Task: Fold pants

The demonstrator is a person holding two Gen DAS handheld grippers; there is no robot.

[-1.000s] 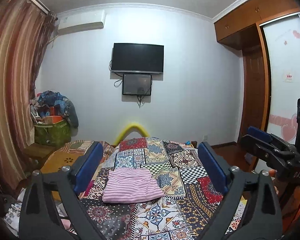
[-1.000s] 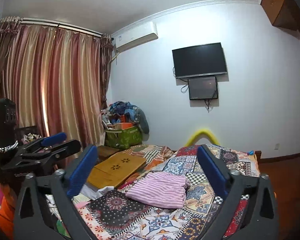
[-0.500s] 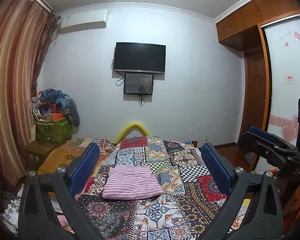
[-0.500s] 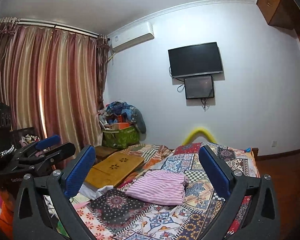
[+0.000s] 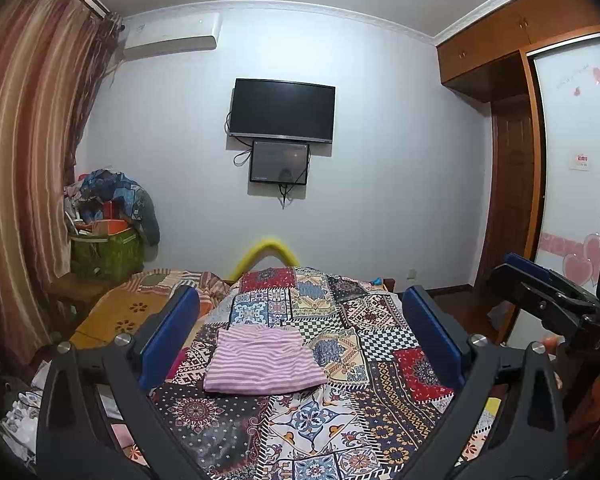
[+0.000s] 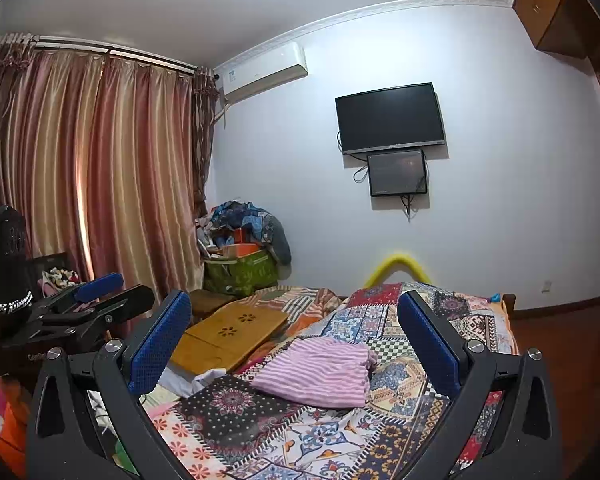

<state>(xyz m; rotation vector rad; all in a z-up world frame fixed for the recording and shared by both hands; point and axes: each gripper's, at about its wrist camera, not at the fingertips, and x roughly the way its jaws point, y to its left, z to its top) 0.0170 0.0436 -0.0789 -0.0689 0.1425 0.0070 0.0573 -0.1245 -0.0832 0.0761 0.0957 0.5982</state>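
The pink-and-white striped pants (image 5: 262, 362) lie folded into a flat rectangle on the patchwork bedspread (image 5: 356, 404), and they show again in the right wrist view as pants (image 6: 318, 374). My left gripper (image 5: 300, 330) is held above and back from them, open and empty. My right gripper (image 6: 294, 338) is likewise open, raised over the bed with nothing between its blue pads. Each gripper shows in the other's view: the right gripper (image 5: 548, 292) at the right edge, the left gripper (image 6: 92, 296) at the left.
A wooden lap table (image 6: 228, 334) lies on the bed left of the pants. A green basket piled with clothes (image 5: 108, 248) stands by the curtain (image 6: 80, 176). A television (image 5: 282, 110) hangs on the far wall; a wardrobe (image 5: 512, 176) stands at right.
Both grippers have lifted and tilted upward slightly, so the bed sits lower in both views. The folded pants have not moved.
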